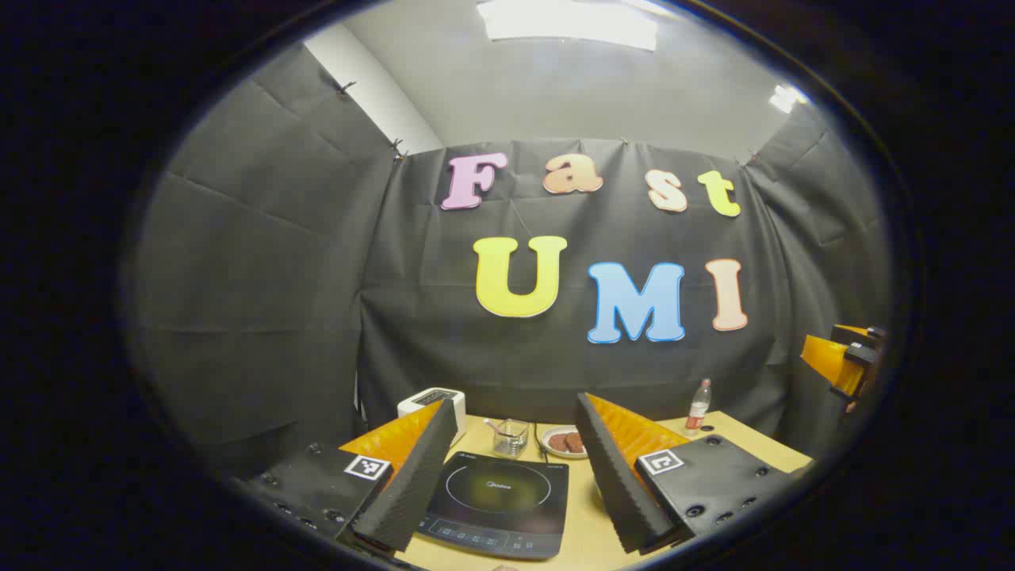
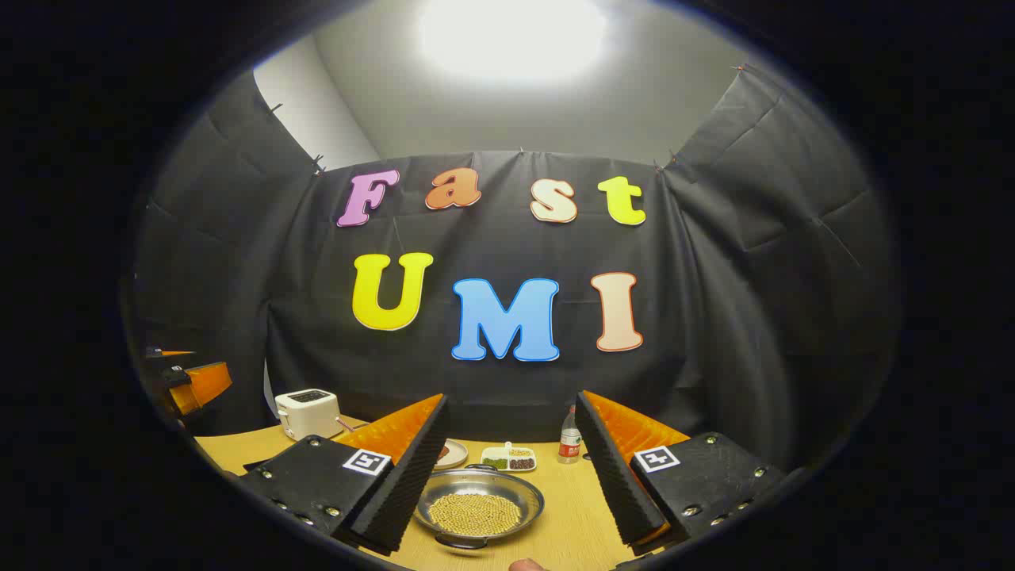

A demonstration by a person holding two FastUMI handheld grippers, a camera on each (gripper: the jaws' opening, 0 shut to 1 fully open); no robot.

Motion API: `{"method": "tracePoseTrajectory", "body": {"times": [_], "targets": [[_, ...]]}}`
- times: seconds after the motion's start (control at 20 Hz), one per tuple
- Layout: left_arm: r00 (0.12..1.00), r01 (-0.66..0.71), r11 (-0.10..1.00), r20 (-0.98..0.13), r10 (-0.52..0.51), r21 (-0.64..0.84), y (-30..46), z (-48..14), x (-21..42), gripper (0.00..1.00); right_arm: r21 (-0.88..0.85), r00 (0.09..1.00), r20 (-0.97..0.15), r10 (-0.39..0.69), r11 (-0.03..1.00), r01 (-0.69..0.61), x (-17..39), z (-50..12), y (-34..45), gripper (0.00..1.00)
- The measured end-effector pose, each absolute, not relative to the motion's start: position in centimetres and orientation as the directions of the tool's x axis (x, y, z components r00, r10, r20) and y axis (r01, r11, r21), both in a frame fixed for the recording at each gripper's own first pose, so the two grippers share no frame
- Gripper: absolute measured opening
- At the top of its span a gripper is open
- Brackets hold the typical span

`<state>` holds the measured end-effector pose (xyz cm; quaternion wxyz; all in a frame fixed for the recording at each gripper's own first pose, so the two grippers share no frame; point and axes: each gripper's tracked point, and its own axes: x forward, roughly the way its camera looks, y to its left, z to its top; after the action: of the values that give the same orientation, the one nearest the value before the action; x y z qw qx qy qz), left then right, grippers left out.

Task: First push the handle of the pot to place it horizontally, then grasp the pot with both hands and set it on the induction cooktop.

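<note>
Both grippers hang above the desk [image 1: 587, 523] with fingers spread wide, grasping nothing. In the left gripper view, the left gripper [image 1: 507, 484] frames the cooktop [image 1: 496, 503], which lies near the desk's front edge. Behind it stand a glass [image 1: 510, 436] and a plate [image 1: 563, 442]; a toaster [image 1: 432, 404] sits at the back left corner, a bottle [image 1: 699, 406] toward the back right. In the right gripper view, the right gripper [image 2: 511, 476] frames the pot [image 2: 479, 506], filled with pale grains, near the front edge, one handle [image 2: 460, 543] facing the camera. A tray [image 2: 508, 459] lies behind it.
</note>
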<state>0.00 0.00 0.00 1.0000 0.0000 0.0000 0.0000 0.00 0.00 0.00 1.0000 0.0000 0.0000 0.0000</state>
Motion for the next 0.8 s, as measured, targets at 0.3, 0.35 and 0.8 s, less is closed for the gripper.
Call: {"method": "tracePoseTrajectory", "body": {"times": [0.3, 0.35, 0.8], "targets": [[1.000, 0.004, 1.000, 0.002, -0.004, 0.002, -0.12, 0.23, -0.43, 1.00, -0.004, 1.000, -0.004, 0.005, 1.000, -0.005, -0.16, -0.07, 0.12, 0.96], [1.000, 0.005, 1.000, 0.002, -0.005, 0.003, -0.07, 0.35, -0.34, 1.00, -0.003, 1.000, -0.003, 0.004, 1.000, -0.004, -0.11, 0.04, 0.14, 0.96], [1.000, 0.024, 1.000, 0.008, -0.025, 0.014, -0.09, 0.38, -0.47, 1.00, -0.006, 1.000, -0.003, -0.005, 1.000, 0.005, -0.52, 0.06, 0.64, 0.96]]}}
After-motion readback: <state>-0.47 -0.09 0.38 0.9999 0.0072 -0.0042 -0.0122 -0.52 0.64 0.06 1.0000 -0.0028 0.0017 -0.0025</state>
